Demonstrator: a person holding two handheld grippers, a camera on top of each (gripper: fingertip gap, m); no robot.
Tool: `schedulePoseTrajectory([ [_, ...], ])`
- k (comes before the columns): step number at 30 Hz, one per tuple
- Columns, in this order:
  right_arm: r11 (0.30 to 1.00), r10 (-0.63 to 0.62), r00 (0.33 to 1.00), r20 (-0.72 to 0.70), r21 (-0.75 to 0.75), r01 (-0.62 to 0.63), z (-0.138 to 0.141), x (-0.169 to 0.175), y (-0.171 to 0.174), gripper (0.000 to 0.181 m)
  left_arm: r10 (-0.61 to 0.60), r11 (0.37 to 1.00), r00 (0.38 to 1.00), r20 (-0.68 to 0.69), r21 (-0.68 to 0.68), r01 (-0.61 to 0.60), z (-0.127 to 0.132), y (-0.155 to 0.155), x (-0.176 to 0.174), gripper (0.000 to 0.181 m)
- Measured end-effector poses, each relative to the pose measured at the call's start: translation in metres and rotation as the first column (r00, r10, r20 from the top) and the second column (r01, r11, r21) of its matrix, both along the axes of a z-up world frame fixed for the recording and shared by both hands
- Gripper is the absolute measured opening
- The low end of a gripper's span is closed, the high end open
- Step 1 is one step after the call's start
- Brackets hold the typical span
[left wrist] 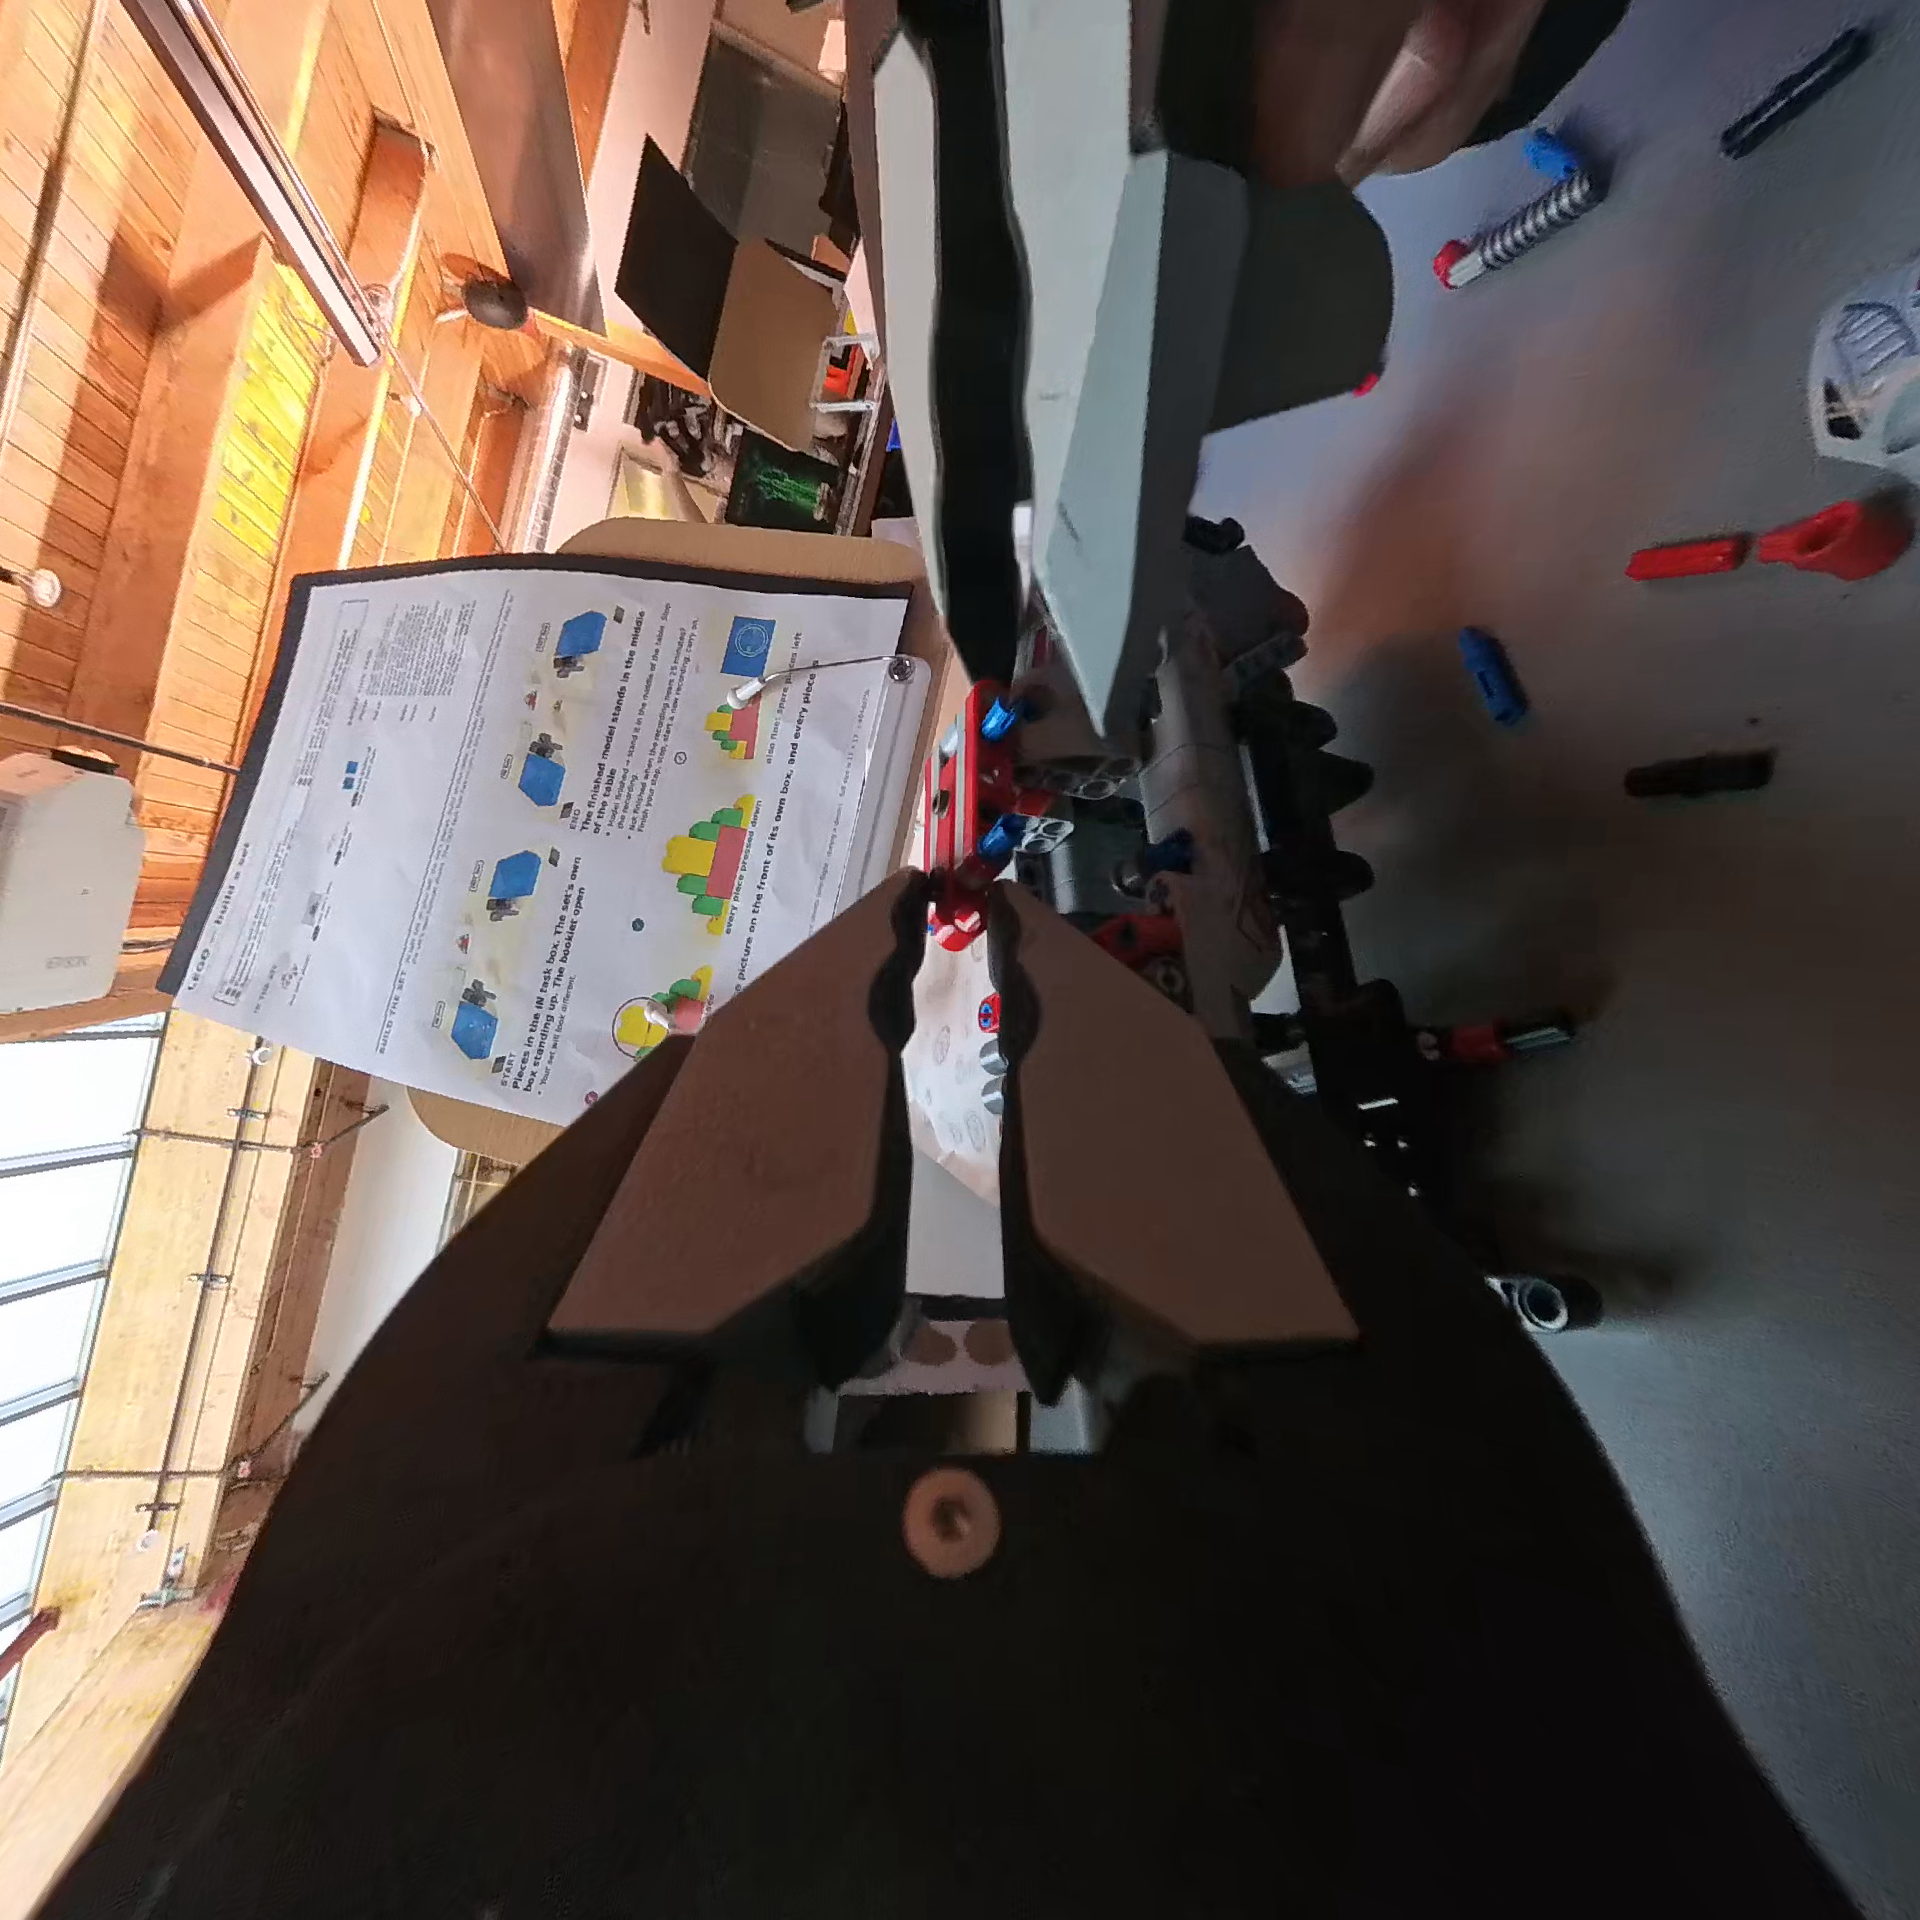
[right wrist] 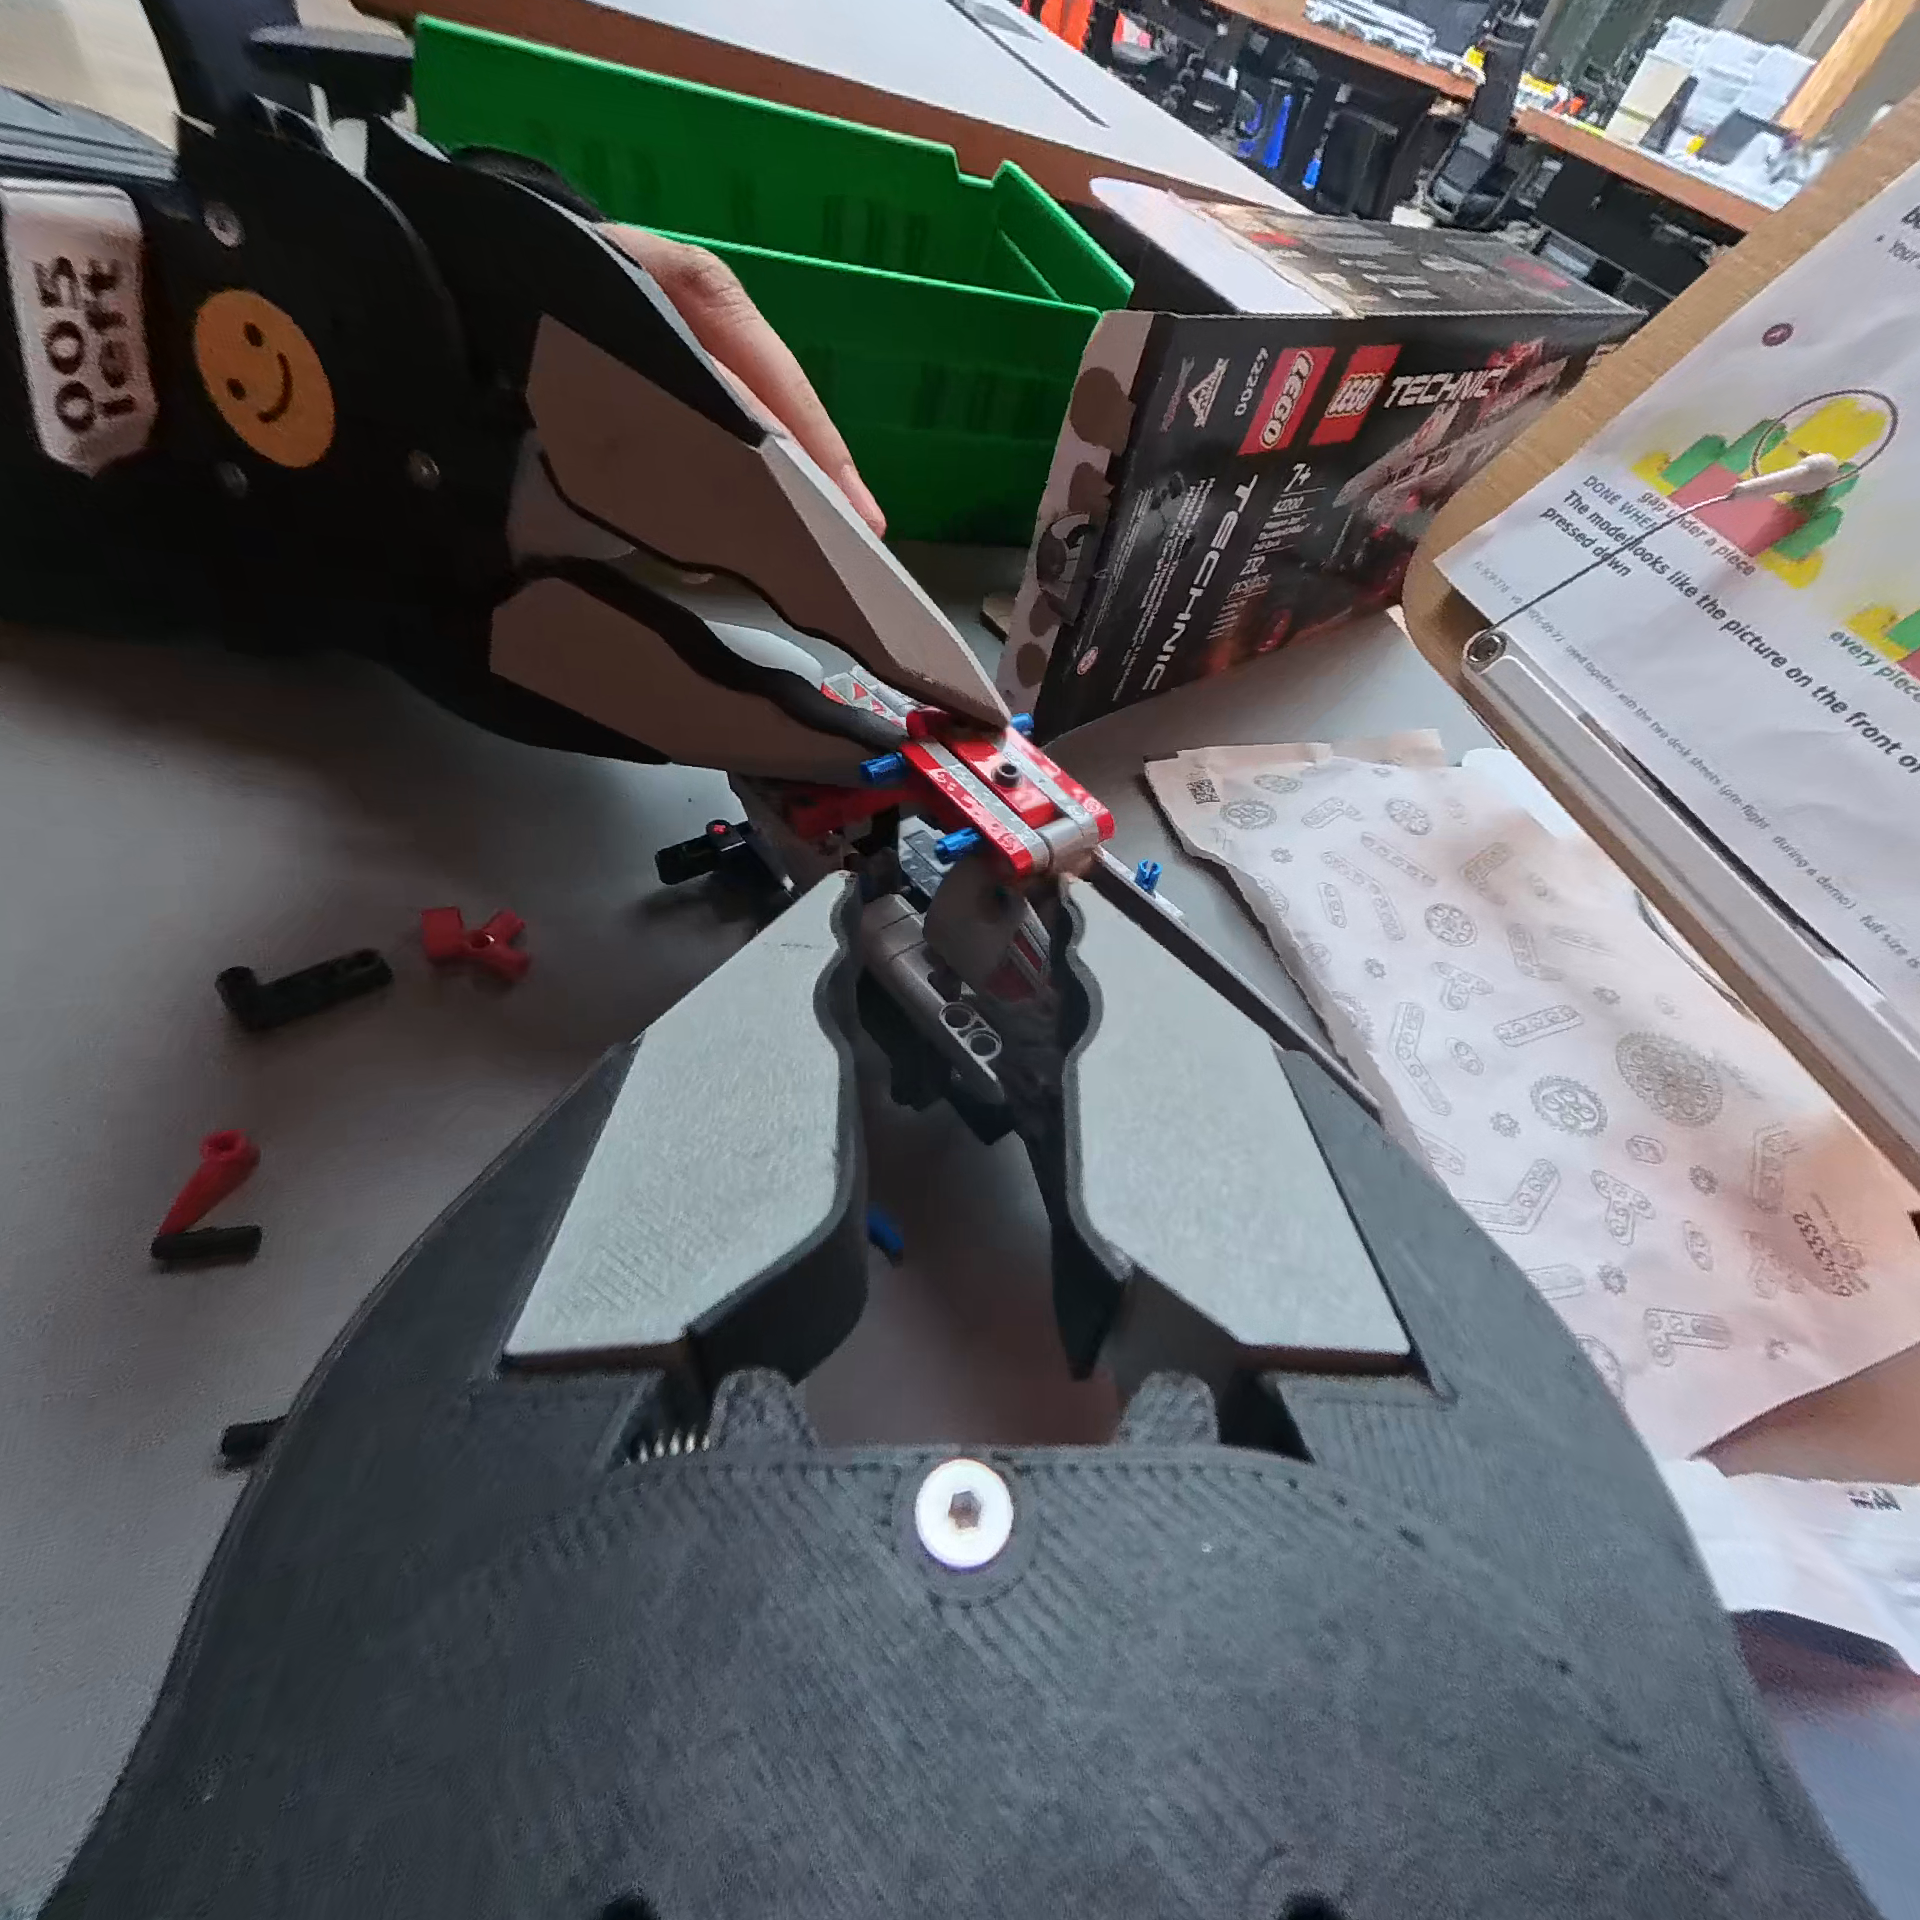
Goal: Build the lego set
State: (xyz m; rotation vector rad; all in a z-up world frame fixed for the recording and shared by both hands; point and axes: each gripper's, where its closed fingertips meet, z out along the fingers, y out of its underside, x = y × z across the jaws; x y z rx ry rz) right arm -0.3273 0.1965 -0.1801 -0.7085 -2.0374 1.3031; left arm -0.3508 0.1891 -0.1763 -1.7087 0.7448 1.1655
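Mid-frame in the right wrist view, the right claw (right wrist: 951, 914) clamps the grey-and-black body of the half-built model (right wrist: 956, 997), while the left claw (right wrist: 940, 727), coming from the upper left, pinches the model's red plate (right wrist: 997, 795). Around them, loose red and black pieces (right wrist: 301, 982) lie at the left on the grey worktop (right wrist: 208, 790), with the set's box (right wrist: 1288, 488) standing at upper right.

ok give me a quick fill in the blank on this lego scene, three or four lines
1. The left gripper is shut on the ____ panel of the model.
2. The bin behind the left gripper is ____.
3. The right gripper grips the model's ____ and black lower part.
4. The patterned paper bag lies to the ____ of the model in the right wrist view.

Missing words: red; green; grey; right
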Motion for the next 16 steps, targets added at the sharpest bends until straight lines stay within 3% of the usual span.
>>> schedulePoseTrajectory([
  [8, 0.978, 0.087, 0.995, -0.047, -0.187, -0.095, 0.026, 0.012, -0.002, 0.030, -0.043, 0.999, 0.999, 0.002, 0.016, 0.043, 0.001, -0.001, 0.002, 0.008],
  [12, 0.903, 0.235, 0.969, -0.072, -0.354, -0.245, 0.045, 0.030, -0.013, 0.032, -0.040, 0.999, 0.999, 0.026, 0.023, 0.039, 0.001, -0.002, -0.001, 0.009],
  [13, 0.841, 0.317, 0.942, -0.110, -0.427, -0.333, 0.058, 0.043, -0.018, 0.033, -0.039, 0.999, 0.999, 0.033, 0.024, 0.039, 0.000, -0.002, -0.002, 0.009],
  [14, 0.731, 0.418, 0.894, -0.158, -0.526, -0.435, 0.075, 0.060, -0.021, 0.032, -0.039, 0.999, 0.998, 0.039, 0.025, 0.038, 0.000, -0.002, -0.002, 0.009],
  [16, 0.367, 0.606, 0.738, -0.298, -0.718, -0.591, 0.116, 0.099, -0.010, 0.033, -0.040, 0.999, 0.998, 0.050, 0.027, 0.039, 0.000, -0.002, -0.003, 0.009],
])
